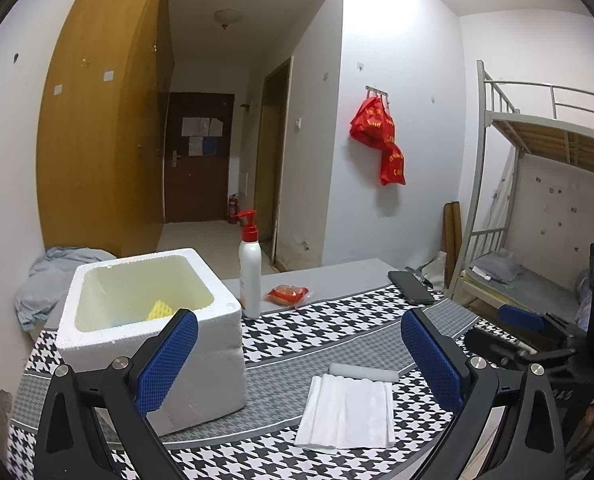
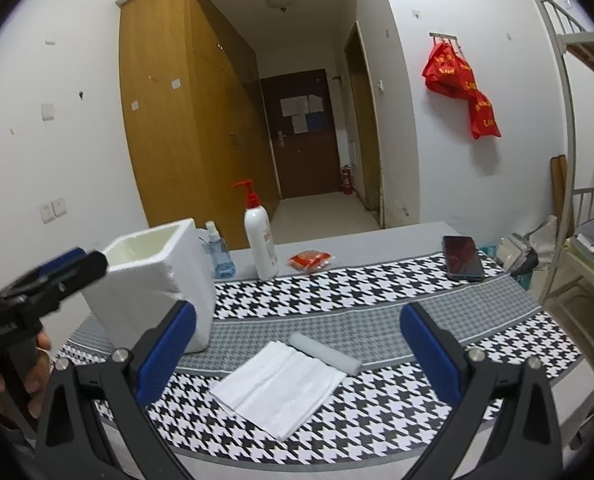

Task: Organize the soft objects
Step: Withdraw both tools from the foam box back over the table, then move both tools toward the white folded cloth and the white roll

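Observation:
A folded white cloth [image 1: 347, 412] lies flat on the houndstooth tablecloth, with a white foam roll [image 1: 363, 373] against its far edge. Both show in the right wrist view too: the cloth [image 2: 279, 386] and the roll [image 2: 325, 353]. My left gripper [image 1: 301, 360] hovers open above the cloth with nothing between its blue pads. My right gripper [image 2: 297, 350] is open over the same cloth, also empty. A white foam box [image 1: 153, 320] stands left of the cloth, with a yellow foam net [image 1: 160, 310] inside. The left gripper [image 2: 63, 266] is blurred beside the box [image 2: 157, 284].
A white pump bottle with red top [image 1: 251, 270] and a red packet [image 1: 288, 294] sit behind the box. A black phone [image 1: 411, 286] lies at the far right. A blue spray bottle [image 2: 219, 254] stands behind the box. A bunk bed [image 1: 537, 184] is at right.

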Demonstrator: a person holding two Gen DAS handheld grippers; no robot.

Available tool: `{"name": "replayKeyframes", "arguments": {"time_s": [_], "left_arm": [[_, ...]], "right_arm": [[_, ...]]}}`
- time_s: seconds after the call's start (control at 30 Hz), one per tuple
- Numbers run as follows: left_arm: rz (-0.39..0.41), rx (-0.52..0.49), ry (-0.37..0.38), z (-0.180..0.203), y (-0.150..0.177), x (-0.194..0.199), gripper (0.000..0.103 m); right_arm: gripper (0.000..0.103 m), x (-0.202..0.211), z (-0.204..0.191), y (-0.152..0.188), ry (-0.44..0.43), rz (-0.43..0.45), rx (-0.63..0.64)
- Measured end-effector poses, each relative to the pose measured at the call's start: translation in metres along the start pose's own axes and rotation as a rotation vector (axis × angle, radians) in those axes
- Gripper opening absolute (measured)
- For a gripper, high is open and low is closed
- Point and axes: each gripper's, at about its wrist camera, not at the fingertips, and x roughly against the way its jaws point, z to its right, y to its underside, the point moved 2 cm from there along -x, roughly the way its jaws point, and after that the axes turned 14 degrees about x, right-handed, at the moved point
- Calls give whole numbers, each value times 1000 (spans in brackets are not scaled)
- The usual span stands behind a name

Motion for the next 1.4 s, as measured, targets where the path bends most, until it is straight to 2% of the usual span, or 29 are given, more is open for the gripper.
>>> {"name": "replayKeyframes", "arguments": {"time_s": [0.2, 0.3, 0.47, 0.7, 0.9, 1.03, 1.4], "left_arm": [[5, -12, 7, 3, 2, 2, 102], [5, -9, 10, 3, 4, 1, 102], [-20, 9, 10, 0, 13, -9, 102], [-58, 16, 3, -1, 33, -25, 102], [-124, 2, 5, 4, 54, -47, 102], [-166, -18, 4, 7, 66, -58, 102], [-272, -76, 7, 21, 91, -86, 102]], "right_arm": [[103, -3, -3, 6, 21, -31, 11], [103, 0, 1, 8, 32, -12, -4], [103, 0, 7, 14, 55, -19, -20], [103, -8, 8, 34, 42, -47, -24], [103, -7, 14, 44, 109, -61, -12], [103, -11, 21, 51, 84, -77, -36], [103, -38, 32, 69, 97, -164, -13]]}}
